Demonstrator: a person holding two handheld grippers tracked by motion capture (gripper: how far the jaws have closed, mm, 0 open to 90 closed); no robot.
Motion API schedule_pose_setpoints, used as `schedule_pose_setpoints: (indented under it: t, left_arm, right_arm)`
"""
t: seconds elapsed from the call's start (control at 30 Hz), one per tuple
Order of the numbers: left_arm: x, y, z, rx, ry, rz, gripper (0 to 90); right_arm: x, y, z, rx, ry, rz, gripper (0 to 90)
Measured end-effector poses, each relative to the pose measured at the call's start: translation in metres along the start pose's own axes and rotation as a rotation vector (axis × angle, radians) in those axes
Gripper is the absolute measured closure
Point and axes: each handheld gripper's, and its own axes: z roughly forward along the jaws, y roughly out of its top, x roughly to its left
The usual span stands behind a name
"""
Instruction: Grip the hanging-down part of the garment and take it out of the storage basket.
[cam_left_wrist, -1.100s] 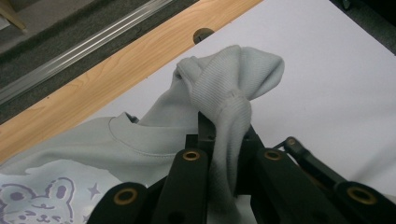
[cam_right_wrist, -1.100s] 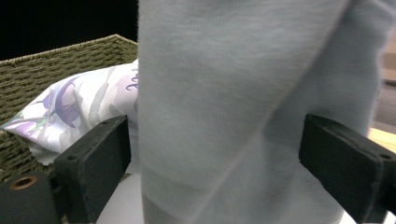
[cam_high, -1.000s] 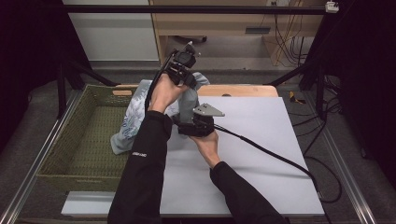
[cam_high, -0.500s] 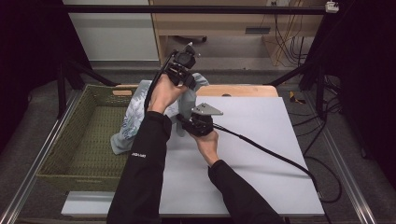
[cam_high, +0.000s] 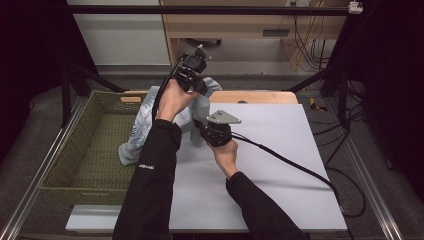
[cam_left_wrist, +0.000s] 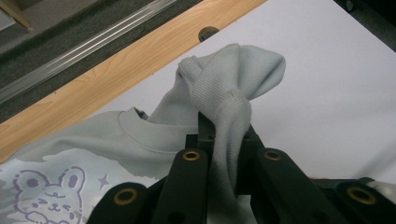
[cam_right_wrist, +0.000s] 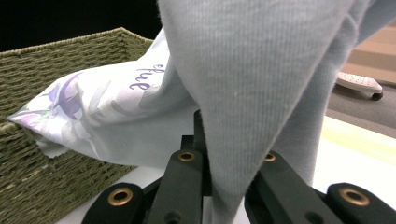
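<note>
The left gripper (cam_high: 191, 76) is held up above the far edge of the tabletop (cam_high: 280, 165), its jaws closed on a ribbed cuff of a pale grey sweatshirt (cam_left_wrist: 219, 100). The right gripper (cam_high: 202, 131) sits lower and nearer the person, just over the white sheet, and its jaws are likewise clamped on a fold of the same sweatshirt (cam_right_wrist: 261, 79).

Beneath both grippers the tabletop is covered in white, with a light wooden strip (cam_left_wrist: 93, 88) running along the far side, beyond the left gripper. A metal rail (cam_high: 30, 190) frames the setup, and past the table stand wooden furniture (cam_high: 235, 25), hanging cables and dark curtains.

The sweatshirt is soft grey knit with a ribbed collar (cam_left_wrist: 140, 135) and a pale printed panel showing a cartoon bear (cam_left_wrist: 42, 196) and purple lettering (cam_right_wrist: 147, 77). It hangs between the two grippers, stretched from the raised left one down to the right one. Its printed body trails away to the left of both, draping over the rim of a woven green basket (cam_high: 75, 150) that stands beside the tabletop.
</note>
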Motion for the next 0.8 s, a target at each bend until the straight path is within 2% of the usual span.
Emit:
schedule_pose_setpoints:
  t: [0.17,0.47,0.53,0.6,0.63,0.7,0.73,0.8]
  left_arm:
    - [0.001,-0.001,-0.002,0.0,0.009,-0.001,84.8]
    - [0.0,-0.002,-0.003,0.003,0.017,-0.002,84.8]
    - [0.0,-0.002,-0.003,0.006,0.019,-0.001,84.8]
    - [0.0,-0.002,-0.003,0.008,0.018,-0.002,84.8]
    - [0.0,-0.003,-0.002,0.007,0.016,0.0,84.8]
    - [-0.001,-0.003,-0.002,0.009,0.017,0.002,84.8]
    - [-0.001,-0.004,-0.003,0.011,0.015,0.003,84.8]
    - [-0.002,-0.004,-0.002,0.011,0.013,0.007,84.8]
  right_arm:
    - [-0.003,0.002,-0.009,-0.02,0.007,-0.012,87.2]
    - [-0.01,0.008,-0.041,-0.043,0.032,-0.037,87.6]
    - [-0.011,0.009,-0.044,-0.042,0.028,-0.031,87.7]
    - [-0.013,0.011,-0.054,-0.056,0.029,-0.05,87.7]
    - [-0.013,0.012,-0.057,-0.061,0.033,-0.032,87.7]
    - [-0.016,0.014,-0.064,-0.065,0.028,-0.052,87.7]
    - [-0.016,0.014,-0.067,-0.064,0.032,-0.041,87.7]
    - [-0.017,0.015,-0.071,-0.068,0.032,-0.052,87.8]
